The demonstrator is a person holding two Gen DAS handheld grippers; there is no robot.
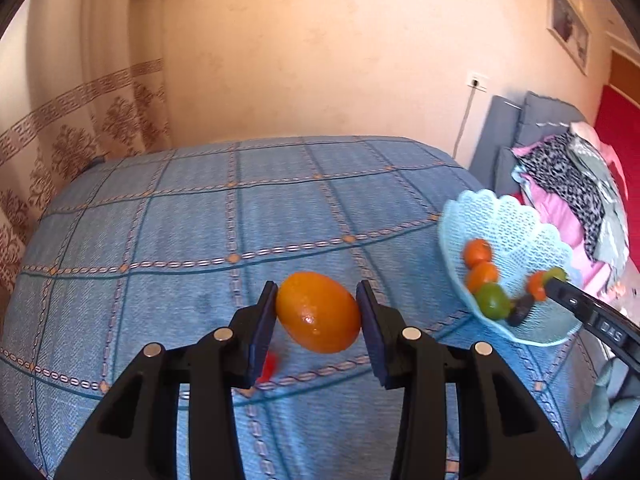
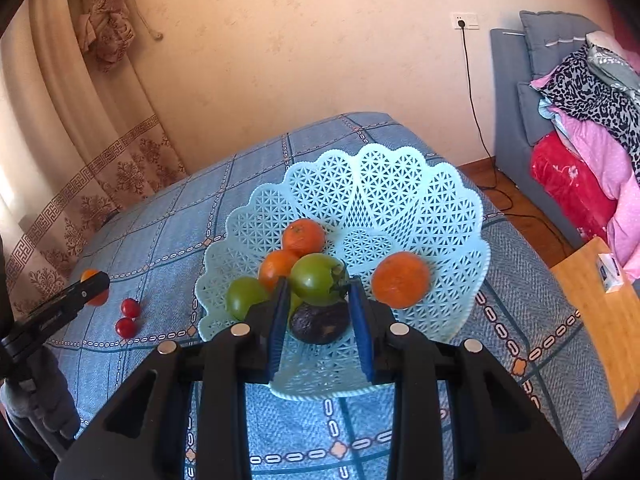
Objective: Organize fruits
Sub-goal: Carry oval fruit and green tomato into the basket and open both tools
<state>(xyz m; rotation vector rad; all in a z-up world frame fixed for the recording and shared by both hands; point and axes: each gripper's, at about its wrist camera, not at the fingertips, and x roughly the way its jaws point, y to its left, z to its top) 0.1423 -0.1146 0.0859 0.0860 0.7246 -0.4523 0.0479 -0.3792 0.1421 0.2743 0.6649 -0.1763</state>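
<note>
Checked blue cloth [image 2: 540, 280] under scalloped lattice basket [image 2: 400, 184].

One orange [image 1: 318, 312] sits between the left fingers; three oranges [image 2: 303, 237], two green tomatoes [image 2: 318, 279], one avocado [image 2: 320, 323] beyond the right fingers; two cherry tomatoes [image 2: 130, 308] left.
</note>
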